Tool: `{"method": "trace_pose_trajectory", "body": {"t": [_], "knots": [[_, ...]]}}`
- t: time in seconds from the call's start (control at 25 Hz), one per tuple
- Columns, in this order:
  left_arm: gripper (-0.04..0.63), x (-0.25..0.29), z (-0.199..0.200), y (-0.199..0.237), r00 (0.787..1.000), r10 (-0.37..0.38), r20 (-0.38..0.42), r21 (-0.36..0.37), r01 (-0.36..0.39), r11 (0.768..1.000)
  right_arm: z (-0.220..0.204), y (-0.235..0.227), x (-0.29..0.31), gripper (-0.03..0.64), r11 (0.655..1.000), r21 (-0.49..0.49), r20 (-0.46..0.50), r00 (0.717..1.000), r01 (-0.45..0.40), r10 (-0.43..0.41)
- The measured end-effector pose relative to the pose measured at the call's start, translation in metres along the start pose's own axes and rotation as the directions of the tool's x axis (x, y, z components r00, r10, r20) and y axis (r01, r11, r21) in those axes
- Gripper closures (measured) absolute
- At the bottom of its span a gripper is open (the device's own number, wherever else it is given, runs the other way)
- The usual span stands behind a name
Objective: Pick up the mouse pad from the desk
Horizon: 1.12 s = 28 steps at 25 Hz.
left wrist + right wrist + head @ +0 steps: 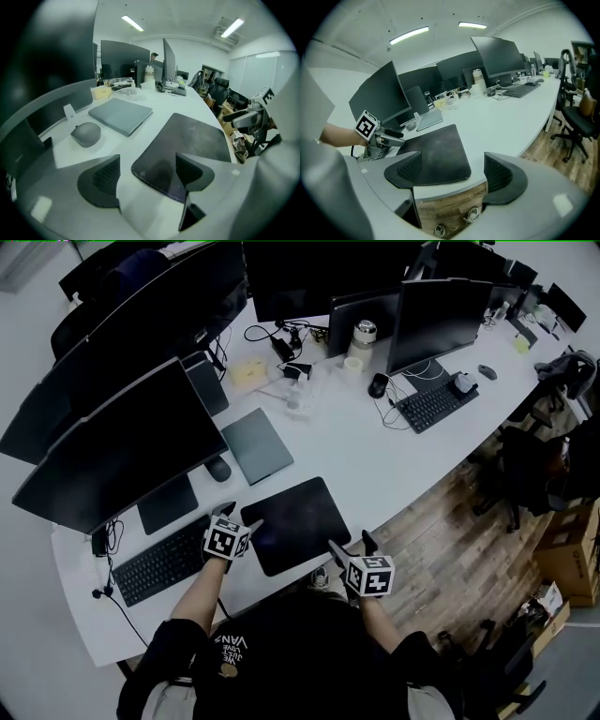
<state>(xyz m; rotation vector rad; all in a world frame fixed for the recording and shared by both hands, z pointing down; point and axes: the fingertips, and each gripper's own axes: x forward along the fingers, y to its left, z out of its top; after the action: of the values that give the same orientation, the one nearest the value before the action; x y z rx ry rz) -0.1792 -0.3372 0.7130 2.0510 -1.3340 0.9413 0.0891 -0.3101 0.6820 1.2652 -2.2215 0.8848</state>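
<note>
Nearest the lens, the person's black shirt [309, 643] fills the lower middle of the head view, with both forearms reaching forward from it. The curved white desk [375, 456] runs from lower left to upper right, with wooden floor [450, 559] beyond its front edge. Two dark monitors [122, 451] stand along the left side, and further screens [439, 320] stand at the far end.

The mouse pad [298, 521], a black rectangle with rounded corners, lies flat on the desk close to the front edge, between the two grippers. Just behind it rests a closed grey laptop [255, 444], and to its left a black keyboard [159, 566].

The left gripper [239, 518] sits at the pad's near-left corner. Its own view shows the jaws spread apart, grasping nothing: the right jaw is over the pad [197, 136], the left jaw over bare desk, and the pad's corner lies between them [147, 173].

The right gripper [352, 545] hangs at the desk's front edge, off the pad's near-right corner. Its jaws are likewise spread and empty [452, 171], and the pad's near edge [436, 152] and the desk rim appear between them.

A grey mouse [218, 468] lies between the laptop and the nearer monitor's foot.
</note>
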Motion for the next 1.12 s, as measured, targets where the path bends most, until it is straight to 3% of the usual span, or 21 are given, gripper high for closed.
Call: {"method": "trace_pose_trajectory", "body": {"t": [0.28,0.6,0.92,1.12], "knots": [[0.247,0.014,-0.009,0.0,0.996,-0.044,-0.078,-0.024,0.042,0.999,0.003,-0.003,0.009,0.21,1.0,-0.005,-0.012,1.0,-0.007,0.007],[0.25,0.015,-0.008,0.001,0.995,-0.052,-0.085,-0.019,0.051,0.999,-0.008,0.007,0.022,0.21,0.999,-0.036,-0.077,0.997,-0.017,0.015],[0.317,0.014,-0.008,-0.008,0.993,-0.066,-0.098,0.003,0.067,0.998,-0.025,0.01,0.03,0.218,0.995,-0.098,-0.149,0.988,0.033,-0.047],[0.352,0.014,-0.008,-0.012,0.993,-0.076,-0.093,0.007,0.077,0.997,-0.027,0.012,0.034,0.232,0.979,-0.191,-0.164,0.981,0.075,-0.107]]}}
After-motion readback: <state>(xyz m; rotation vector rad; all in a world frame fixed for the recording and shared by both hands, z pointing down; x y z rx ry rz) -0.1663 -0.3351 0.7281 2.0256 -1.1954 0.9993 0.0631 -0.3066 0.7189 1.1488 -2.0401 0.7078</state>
